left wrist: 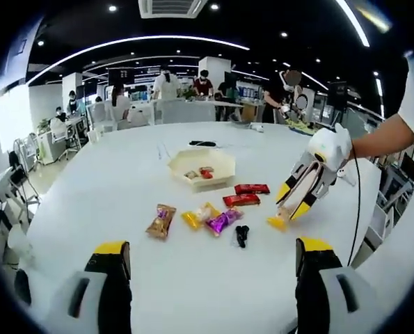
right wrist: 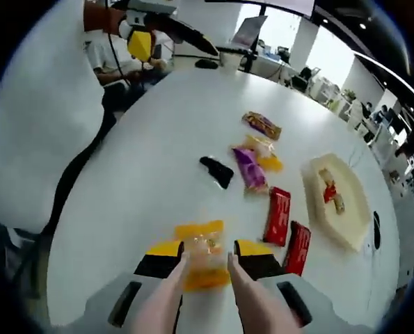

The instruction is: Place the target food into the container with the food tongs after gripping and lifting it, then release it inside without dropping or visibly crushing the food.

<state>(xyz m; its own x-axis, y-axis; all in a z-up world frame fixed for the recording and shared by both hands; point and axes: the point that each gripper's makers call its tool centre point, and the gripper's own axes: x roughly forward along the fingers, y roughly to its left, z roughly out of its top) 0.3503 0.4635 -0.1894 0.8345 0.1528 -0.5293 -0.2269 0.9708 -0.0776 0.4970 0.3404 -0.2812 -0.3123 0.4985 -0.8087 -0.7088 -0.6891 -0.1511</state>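
My right gripper [right wrist: 208, 249] is shut on beige food tongs [right wrist: 163, 300], and the tong tips pinch a yellow snack packet [right wrist: 203, 261] close over the white table. In the left gripper view that right gripper [left wrist: 304, 188] comes in from the right with the yellow packet [left wrist: 279, 223] at its tip. A cream hexagonal tray [left wrist: 220, 158] holds a few small foods, right of centre in the right gripper view [right wrist: 353, 233]. My left gripper [left wrist: 212, 245] stands open near the table's front edge with nothing between its jaws, and its yellow tip [right wrist: 140, 43] shows far off.
Between the grippers and the tray lie two red packets [left wrist: 252, 188] [left wrist: 241, 200], a purple one [left wrist: 223, 220], a yellow one [left wrist: 198, 216], a brown one [left wrist: 161, 221] and a small black item [left wrist: 242, 235]. People and desks stand beyond the table's far edge.
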